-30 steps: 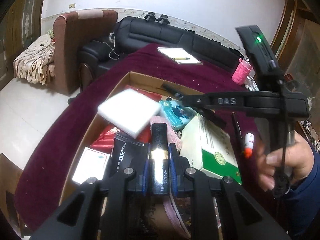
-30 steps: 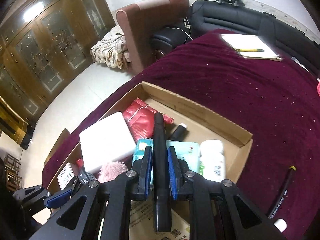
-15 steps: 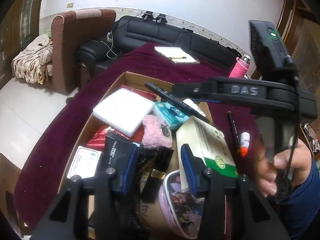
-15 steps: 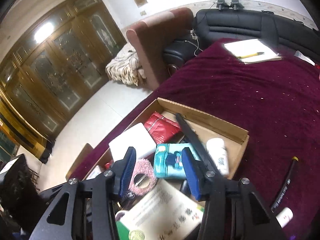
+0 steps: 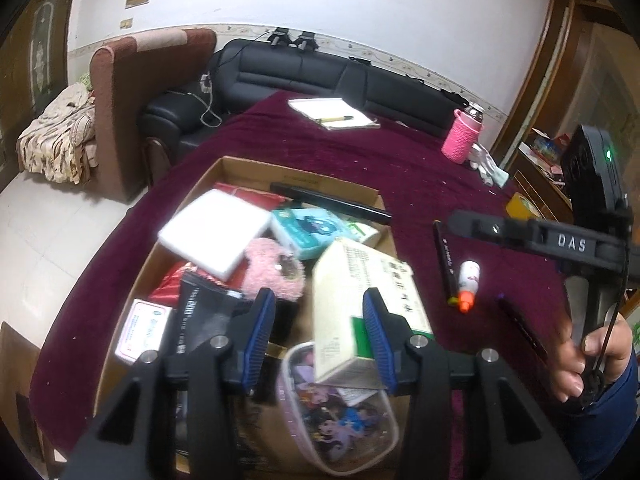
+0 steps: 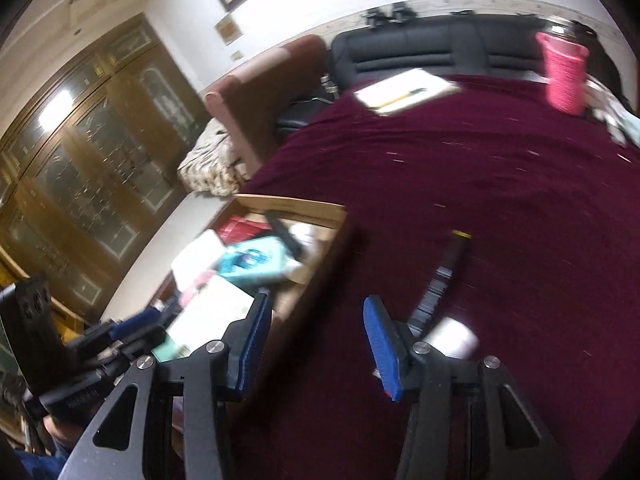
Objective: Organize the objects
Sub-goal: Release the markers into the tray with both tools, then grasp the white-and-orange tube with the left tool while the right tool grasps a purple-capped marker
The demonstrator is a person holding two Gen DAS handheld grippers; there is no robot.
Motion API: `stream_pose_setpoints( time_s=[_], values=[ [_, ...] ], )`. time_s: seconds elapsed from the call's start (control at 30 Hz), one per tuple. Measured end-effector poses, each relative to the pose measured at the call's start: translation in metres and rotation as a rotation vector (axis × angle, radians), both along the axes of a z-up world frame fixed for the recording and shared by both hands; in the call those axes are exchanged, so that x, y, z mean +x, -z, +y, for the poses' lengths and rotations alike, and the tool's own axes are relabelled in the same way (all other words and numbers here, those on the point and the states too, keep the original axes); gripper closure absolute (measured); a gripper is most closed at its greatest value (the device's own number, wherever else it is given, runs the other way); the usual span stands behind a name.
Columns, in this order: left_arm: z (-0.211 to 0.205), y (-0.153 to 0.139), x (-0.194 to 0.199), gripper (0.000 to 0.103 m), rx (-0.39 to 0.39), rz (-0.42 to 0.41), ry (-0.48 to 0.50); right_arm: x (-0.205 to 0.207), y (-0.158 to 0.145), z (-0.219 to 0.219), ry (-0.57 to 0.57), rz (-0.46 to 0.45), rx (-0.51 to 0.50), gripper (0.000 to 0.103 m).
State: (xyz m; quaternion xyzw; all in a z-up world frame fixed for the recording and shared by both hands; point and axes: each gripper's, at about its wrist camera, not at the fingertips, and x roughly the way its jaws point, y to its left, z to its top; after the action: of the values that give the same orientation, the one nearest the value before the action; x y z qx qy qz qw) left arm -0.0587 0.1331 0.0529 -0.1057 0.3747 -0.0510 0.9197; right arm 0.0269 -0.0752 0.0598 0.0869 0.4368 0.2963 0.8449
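A cardboard box (image 5: 240, 168) on the dark red cloth holds a white pad (image 5: 216, 232), a teal packet (image 5: 308, 228), a pink fluffy thing (image 5: 268, 268), a white-green carton (image 5: 368, 288) and a clear pouch (image 5: 340, 412). A long black stick (image 5: 332, 202) lies across its far end. My left gripper (image 5: 319, 320) hangs open over the box's near end, nothing between its pads; a black tube with a gold band (image 5: 285, 320) lies below it. My right gripper (image 6: 318, 320) is open and empty over the box's right wall (image 6: 320, 276) and the cloth. Right of the box lie a black pen (image 6: 440, 280) and a small white bottle (image 6: 452, 336).
A notepad with a pen (image 5: 332, 118) and a pink knitted bottle cover (image 5: 462, 140) stand at the table's far side. Another dark stick (image 5: 520, 328) lies near the person's hand (image 5: 592, 352). A black sofa (image 5: 320, 72) and a brown armchair (image 5: 132, 92) stand beyond the table.
Both grippers have opened. The left let the black-gold tube drop into the box; the right released the long black stick, then swung right, out over the cloth.
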Motion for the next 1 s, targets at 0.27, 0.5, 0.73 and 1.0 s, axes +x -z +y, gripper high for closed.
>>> stream_pose_setpoints(
  time_s=[0.27,0.5,0.73,1.0],
  values=[
    [-0.039,-0.011,0.005,0.056,0.045,-0.005,0.072,-0.024,0.032,-0.081,0.100,0.056,-0.032,0.050],
    [-0.102,-0.004,0.016,0.056,0.107,0.013,0.253,-0.042,0.048,-0.121,0.108,0.045,-0.100,0.050],
    [-0.163,0.015,0.034,0.056,0.162,0.056,0.408,-0.052,0.064,-0.101,0.042,-0.026,-0.316,0.050],
    [-0.196,0.029,0.062,0.056,0.204,0.100,0.437,-0.049,0.066,-0.131,0.134,-0.038,-0.295,0.087]
  ],
)
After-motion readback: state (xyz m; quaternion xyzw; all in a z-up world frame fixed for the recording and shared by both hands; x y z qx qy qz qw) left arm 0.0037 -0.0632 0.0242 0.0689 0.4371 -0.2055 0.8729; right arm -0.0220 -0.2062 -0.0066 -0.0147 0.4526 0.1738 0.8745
